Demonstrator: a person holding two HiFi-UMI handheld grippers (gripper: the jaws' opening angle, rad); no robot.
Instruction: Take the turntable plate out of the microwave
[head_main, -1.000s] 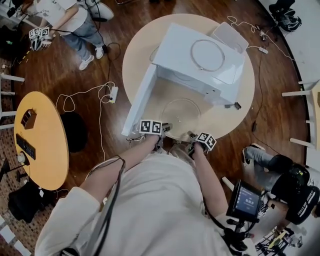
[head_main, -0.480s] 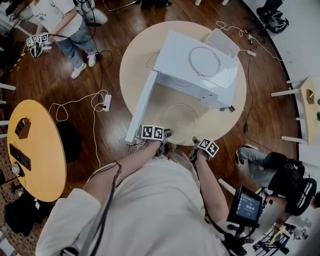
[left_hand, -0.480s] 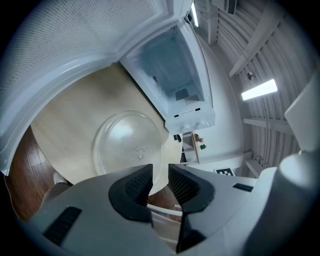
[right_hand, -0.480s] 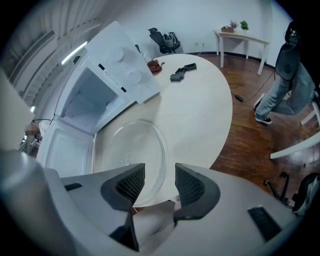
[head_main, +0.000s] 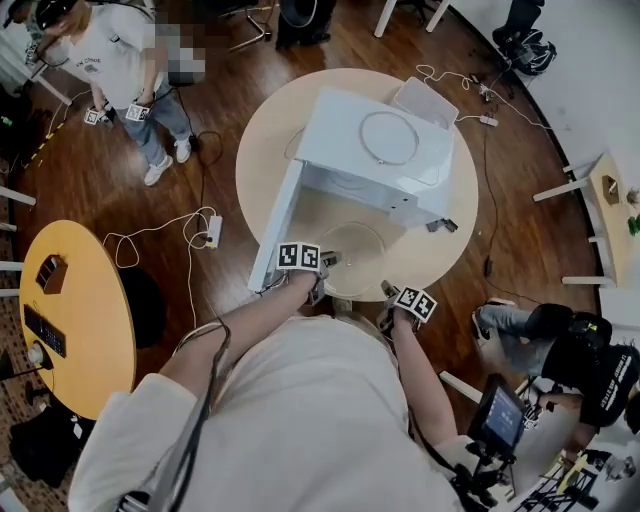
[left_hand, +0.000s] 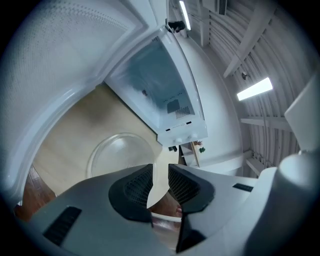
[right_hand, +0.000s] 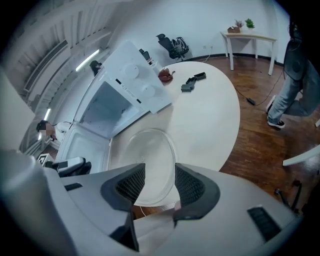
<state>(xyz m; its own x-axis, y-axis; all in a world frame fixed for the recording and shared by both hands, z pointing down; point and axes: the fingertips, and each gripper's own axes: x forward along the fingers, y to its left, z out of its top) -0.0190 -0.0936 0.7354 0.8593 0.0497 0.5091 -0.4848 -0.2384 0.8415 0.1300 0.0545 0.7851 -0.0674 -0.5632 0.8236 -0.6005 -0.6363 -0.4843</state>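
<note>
The clear glass turntable plate (head_main: 357, 258) lies flat on the round table (head_main: 455, 235), in front of the open white microwave (head_main: 375, 150). My left gripper (head_main: 326, 262) hovers at the plate's near left edge. It is open, with only table and plate (left_hand: 117, 155) showing through the gap of the left gripper (left_hand: 160, 182). My right gripper (head_main: 386, 290) hangs over the plate's near right edge. Its jaws have just been opening. In the right gripper view the plate (right_hand: 150, 167) lies below the right gripper (right_hand: 155, 187), untouched by the pads.
The microwave door (head_main: 275, 225) swings out to the left, beside my left gripper. A white ring (head_main: 388, 137) lies on the microwave's top and a flat white device (head_main: 425, 100) behind it. A person (head_main: 110, 50) stands far left, and cables (head_main: 160, 225) trail on the floor.
Both grippers have lifted a little and drawn back from the plate's near edge. The plate stays on the table. The head view has shifted.
</note>
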